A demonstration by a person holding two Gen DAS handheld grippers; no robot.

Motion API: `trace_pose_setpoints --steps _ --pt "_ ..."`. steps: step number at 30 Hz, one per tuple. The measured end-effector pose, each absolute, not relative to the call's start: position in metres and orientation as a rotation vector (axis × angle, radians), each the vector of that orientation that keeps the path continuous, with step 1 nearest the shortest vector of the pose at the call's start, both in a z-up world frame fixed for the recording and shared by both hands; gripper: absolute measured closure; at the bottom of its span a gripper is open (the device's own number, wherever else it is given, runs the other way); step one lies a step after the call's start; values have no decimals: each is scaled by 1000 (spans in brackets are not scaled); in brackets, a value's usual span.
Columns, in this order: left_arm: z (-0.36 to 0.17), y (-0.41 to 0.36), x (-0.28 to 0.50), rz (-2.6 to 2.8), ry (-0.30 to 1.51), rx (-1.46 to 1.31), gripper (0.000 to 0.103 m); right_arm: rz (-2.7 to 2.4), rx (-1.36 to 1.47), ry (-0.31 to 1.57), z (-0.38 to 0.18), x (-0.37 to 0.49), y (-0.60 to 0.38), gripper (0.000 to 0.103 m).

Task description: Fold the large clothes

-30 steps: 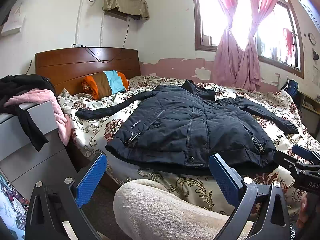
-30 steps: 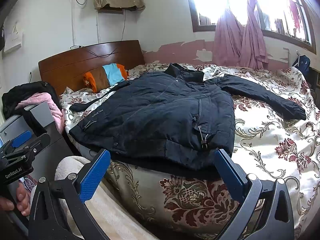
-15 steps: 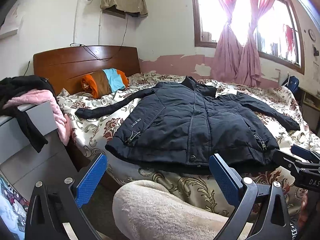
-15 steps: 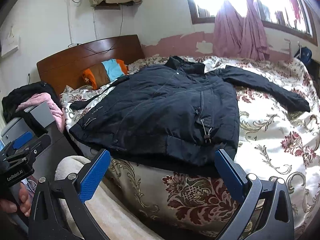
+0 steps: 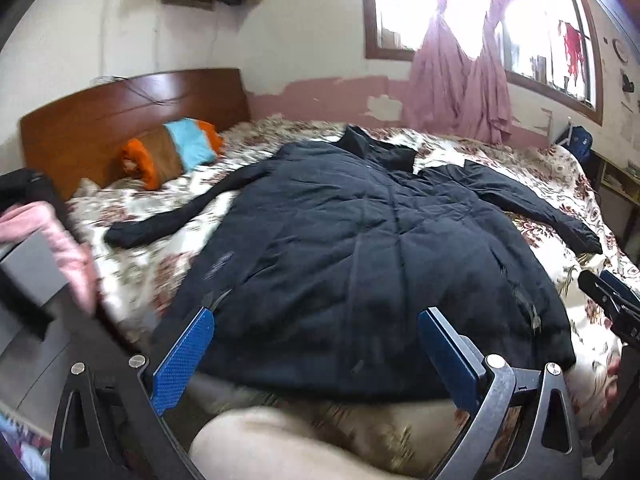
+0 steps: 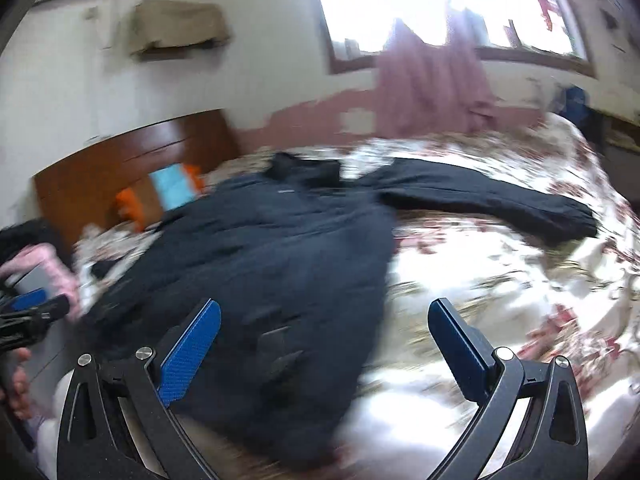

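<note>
A large dark navy jacket point(image 5: 360, 248) lies flat, front up, on the floral bedspread point(image 5: 152, 256), collar toward the far wall and both sleeves spread out. It also shows in the blurred right wrist view point(image 6: 280, 264). My left gripper point(image 5: 316, 344) is open and empty, hovering just over the jacket's near hem. My right gripper point(image 6: 324, 336) is open and empty above the jacket's lower right part and the bedspread point(image 6: 500, 280). The right gripper also shows at the right edge of the left wrist view point(image 5: 612, 304), and the left gripper at the left edge of the right wrist view point(image 6: 32, 312).
A wooden headboard point(image 5: 120, 112) stands at the left with an orange, brown and blue pillow point(image 5: 172, 152). A grey cabinet point(image 5: 24, 272) with pink and black clothes stands at the near left. A window with pink curtains point(image 5: 460, 92) is behind the bed.
Both grippers have moved forward toward the bed and now hang over the jacket's near hem. The right view has swung and is blurred. Both stay open.
</note>
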State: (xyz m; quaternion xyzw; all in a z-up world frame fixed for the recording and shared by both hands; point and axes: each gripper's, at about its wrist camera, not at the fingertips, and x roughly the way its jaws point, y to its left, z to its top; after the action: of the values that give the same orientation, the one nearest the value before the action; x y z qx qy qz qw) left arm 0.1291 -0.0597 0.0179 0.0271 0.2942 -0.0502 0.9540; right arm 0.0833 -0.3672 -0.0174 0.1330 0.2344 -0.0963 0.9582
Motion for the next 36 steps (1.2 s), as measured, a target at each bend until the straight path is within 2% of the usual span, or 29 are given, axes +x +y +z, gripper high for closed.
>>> trace_pose_setpoints --steps 10,15,19,21,22,23,25,27,29,32,36 --pt "8 -177 301 -330 665 66 0 -510 759 527 -74 156 -580 1" --pt "-13 -256 388 -428 785 15 0 -521 943 569 -106 195 -623 1" --pt "-32 -311 443 -484 886 -31 0 -521 1121 522 -130 206 -648 2" --pt "-42 -329 463 -487 911 -49 0 -530 1157 463 -136 206 -656 8" --pt "-49 -341 474 -496 928 -57 0 -538 1177 430 -137 206 -657 18" --pt "-55 -348 480 -504 939 -55 0 -536 1191 409 -140 205 -660 35" --pt "-69 -361 489 -501 966 -28 0 -540 1215 384 -146 207 -667 55" --pt "-86 -373 492 -502 998 4 0 -541 1246 379 -148 213 -673 67" --pt "-93 -375 492 -499 1009 4 0 -541 1203 392 -142 221 -675 90" --pt "-95 -370 494 -515 1032 -31 0 -568 1059 400 -110 240 -673 95" --pt "-87 -353 497 -543 1053 -94 2 -569 825 351 -35 267 -653 96"
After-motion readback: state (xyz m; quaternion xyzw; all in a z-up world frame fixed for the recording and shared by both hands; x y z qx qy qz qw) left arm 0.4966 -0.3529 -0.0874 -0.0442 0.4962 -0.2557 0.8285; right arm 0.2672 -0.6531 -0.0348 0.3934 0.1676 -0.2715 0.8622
